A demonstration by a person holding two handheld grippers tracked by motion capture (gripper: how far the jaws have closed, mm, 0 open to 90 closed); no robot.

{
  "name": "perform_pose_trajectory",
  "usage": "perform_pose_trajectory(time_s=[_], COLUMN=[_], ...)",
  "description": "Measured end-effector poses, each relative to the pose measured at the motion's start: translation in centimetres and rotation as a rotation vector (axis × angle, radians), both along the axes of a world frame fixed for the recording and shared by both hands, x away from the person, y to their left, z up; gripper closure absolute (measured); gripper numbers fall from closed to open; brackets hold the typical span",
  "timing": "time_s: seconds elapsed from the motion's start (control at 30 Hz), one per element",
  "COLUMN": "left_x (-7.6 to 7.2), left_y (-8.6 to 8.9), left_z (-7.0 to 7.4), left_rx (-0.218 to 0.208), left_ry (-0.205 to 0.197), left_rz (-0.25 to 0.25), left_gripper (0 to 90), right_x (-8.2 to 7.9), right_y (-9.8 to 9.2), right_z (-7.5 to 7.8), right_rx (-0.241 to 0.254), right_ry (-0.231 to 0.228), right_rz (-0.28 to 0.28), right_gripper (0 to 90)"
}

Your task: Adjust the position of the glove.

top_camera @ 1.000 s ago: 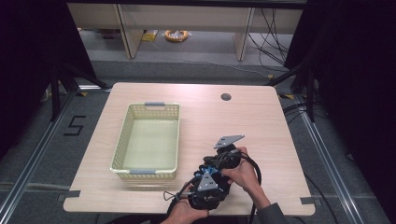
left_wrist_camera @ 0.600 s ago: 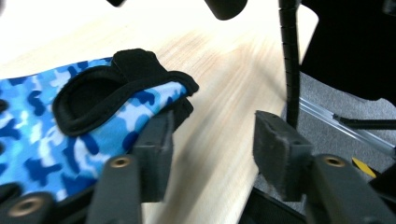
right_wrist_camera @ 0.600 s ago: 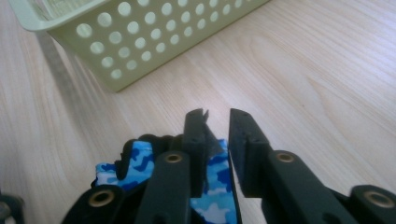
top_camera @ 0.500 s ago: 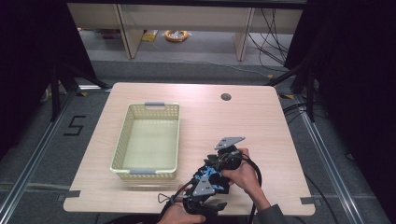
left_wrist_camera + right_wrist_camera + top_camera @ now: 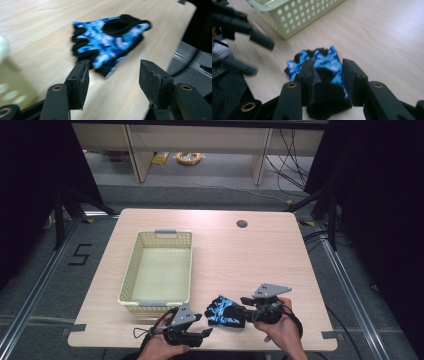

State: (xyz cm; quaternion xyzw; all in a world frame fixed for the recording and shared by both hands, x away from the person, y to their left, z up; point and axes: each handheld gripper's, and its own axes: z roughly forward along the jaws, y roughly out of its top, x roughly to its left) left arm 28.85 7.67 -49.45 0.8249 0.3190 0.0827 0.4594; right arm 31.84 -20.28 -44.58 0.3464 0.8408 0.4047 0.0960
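At the near edge of the bench (image 5: pixel 260 250), the left hand-held gripper (image 5: pixel 202 334) lies low and level with its jaws spread and nothing between them; they have just been opening. Its own view shows the glove (image 5: pixel 112 40) lying flat on the wood a little beyond the jaw tips, apart from them.

The right hand-held gripper (image 5: pixel 246 301) sits at the glove's cuff end. Its jaws have also just been opening, and in its own view the black cuff lies in the gap between them; the pads look to stand off the fabric, so I judge it released rather than gripped.

The glove (image 5: pixel 226 310) rests between the two grippers, just right of the basket (image 5: pixel 131 270), fingers toward the basket.

If the step is lifting the glove into the basket, it would go best by bringing one jaw under the cuff edge and closing on a thick fold rather than a single layer, then lifting clear of the basket's rim before moving across. The thin fabric could slip from a shallow pinch.
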Motion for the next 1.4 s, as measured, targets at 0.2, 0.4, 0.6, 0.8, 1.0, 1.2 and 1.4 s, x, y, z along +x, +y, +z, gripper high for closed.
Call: perform_pose_trajectory(time_s=[0.2, 0.4, 0.6, 0.8, 1.0, 1.2, 1.4], left_x=[0.9, 1.0, 1.5, 2.1, 2.1, 1.7, 1.5], left_y=[-0.2, -1.1, -1.8, -2.5, -2.9, -3.0, -3.1], left_z=[-0.9, -1.5, -1.7, -2.1, -2.3, -2.3, -2.2], left_rx=[0.063, 0.083, 0.101, 0.134, 0.159, 0.188, 0.187], left_ry=[0.004, 0.001, -0.006, -0.014, -0.024, -0.045, -0.035], left_rz=[-0.026, -0.048, -0.066, -0.083, -0.085, -0.073, -0.08], left_gripper=[42.3, 45.1, 45.4, 45.8, 47.3, 52.7, 59.2], right_x=[-1.9, -1.1, -0.2, 0.3, 0.8, 0.7, 0.7], right_y=[-1.4, -2.5, -2.9, -2.3, -2.3, -1.9, -1.2], right_z=[-1.4, -2.8, -3.9, -4.6, -4.7, -4.9, -5.1], right_rx=[-0.026, -0.052, -0.022, 0.028, 0.026, 0.03, 0.023], right_ry=[0.034, 0.087, 0.129, 0.207, 0.248, 0.285, 0.271], right_rz=[-0.053, -0.119, -0.143, -0.177, -0.159, -0.173, -0.177], right_gripper=[62.2, 62.1, 60.7, 56.7, 54.5, 53.1, 53.2])
